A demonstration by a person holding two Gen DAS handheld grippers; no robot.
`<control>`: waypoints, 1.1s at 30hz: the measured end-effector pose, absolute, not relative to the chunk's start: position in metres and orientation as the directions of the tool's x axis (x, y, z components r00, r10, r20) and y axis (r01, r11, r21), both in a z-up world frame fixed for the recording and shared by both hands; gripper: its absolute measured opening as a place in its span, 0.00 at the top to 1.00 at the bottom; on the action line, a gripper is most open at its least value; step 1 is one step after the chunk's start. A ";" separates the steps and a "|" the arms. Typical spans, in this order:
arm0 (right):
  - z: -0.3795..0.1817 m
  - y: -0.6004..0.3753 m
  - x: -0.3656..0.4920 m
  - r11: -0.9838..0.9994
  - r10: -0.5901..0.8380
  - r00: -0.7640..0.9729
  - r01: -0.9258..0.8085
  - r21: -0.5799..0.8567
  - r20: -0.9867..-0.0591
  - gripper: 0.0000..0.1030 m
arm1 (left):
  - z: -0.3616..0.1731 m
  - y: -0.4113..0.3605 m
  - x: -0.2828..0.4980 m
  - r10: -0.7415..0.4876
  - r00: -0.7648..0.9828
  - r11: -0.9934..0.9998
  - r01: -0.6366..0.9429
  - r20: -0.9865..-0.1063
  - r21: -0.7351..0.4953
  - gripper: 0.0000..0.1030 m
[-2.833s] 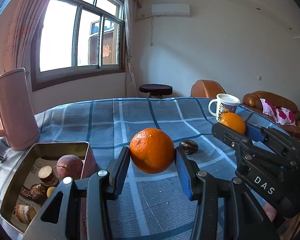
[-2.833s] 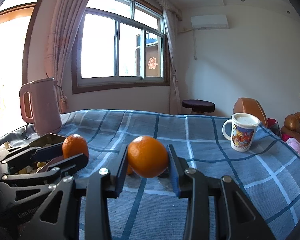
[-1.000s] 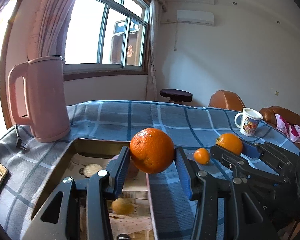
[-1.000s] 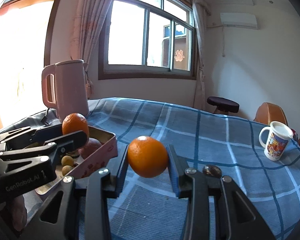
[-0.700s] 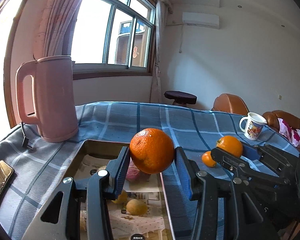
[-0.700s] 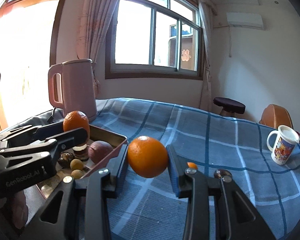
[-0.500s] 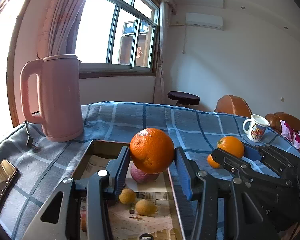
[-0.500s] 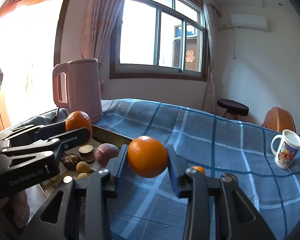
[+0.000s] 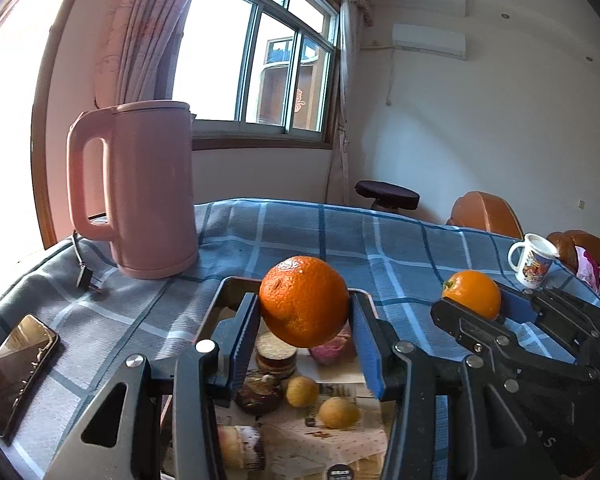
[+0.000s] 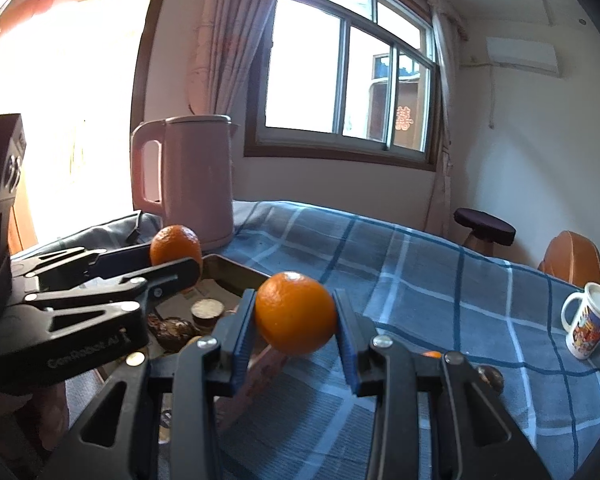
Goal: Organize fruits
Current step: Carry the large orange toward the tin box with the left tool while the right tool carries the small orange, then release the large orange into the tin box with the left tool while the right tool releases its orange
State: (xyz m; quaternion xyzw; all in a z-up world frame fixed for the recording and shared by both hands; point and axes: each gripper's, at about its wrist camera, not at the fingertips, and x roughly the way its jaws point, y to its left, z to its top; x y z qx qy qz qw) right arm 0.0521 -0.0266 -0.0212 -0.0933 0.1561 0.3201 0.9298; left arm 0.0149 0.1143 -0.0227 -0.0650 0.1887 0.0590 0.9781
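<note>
each gripper (image 9: pixel 305 344) (image 10: pixel 296 344) clamps an orange (image 9: pixel 304 301) (image 10: pixel 295 313), hiding part of the tin (image 9: pixel 236 285).

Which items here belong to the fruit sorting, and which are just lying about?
Job: left gripper holding an orange; right gripper holding a second orange; metal tin of fruit.

Lying about: pink kettle, phone, mug, stool.

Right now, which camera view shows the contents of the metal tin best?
The left wrist view: it looks down into the metal tin under its held orange. The right wrist view shows only a corner behind the left claw.
</note>
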 end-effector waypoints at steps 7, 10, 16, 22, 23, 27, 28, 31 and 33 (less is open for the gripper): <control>-0.023 -0.009 0.048 0.748 0.596 0.717 -0.659 -0.074 -0.362 0.61 | -0.024 0.127 0.016 0.122 0.909 0.981 -0.172 -0.399 -0.092 0.54; -0.025 -0.003 0.046 0.738 0.602 0.708 -0.670 -0.080 -0.368 0.61 | -0.026 0.133 0.017 0.133 0.902 0.978 -0.186 -0.412 -0.092 0.54; -0.029 0.006 0.043 0.727 0.610 0.696 -0.682 -0.082 -0.380 0.61 | -0.029 0.144 0.019 0.150 0.890 0.974 -0.206 -0.431 -0.088 0.54; -0.033 0.013 0.045 0.718 0.614 0.682 -0.692 -0.080 -0.397 0.61 | -0.033 0.152 0.020 0.161 0.875 0.972 -0.222 -0.457 -0.081 0.54; -0.034 0.014 0.046 0.717 0.614 0.681 -0.693 -0.079 -0.399 0.61 | -0.034 0.153 0.020 0.163 0.873 0.972 -0.223 -0.460 -0.079 0.54; -0.037 0.018 0.048 0.710 0.615 0.670 -0.700 -0.076 -0.416 0.61 | -0.036 0.154 0.021 0.162 0.867 0.972 -0.222 -0.471 -0.075 0.54; -0.038 0.019 0.048 0.709 0.615 0.668 -0.701 -0.076 -0.418 0.61 | -0.037 0.155 0.022 0.162 0.866 0.972 -0.222 -0.473 -0.074 0.54; -0.041 0.023 0.050 0.705 0.615 0.661 -0.705 -0.075 -0.431 0.61 | -0.038 0.155 0.023 0.161 0.861 0.973 -0.222 -0.483 -0.071 0.54; -0.043 0.025 0.051 0.703 0.614 0.655 -0.708 -0.074 -0.441 0.61 | -0.039 0.155 0.024 0.162 0.859 0.973 -0.221 -0.486 -0.067 0.54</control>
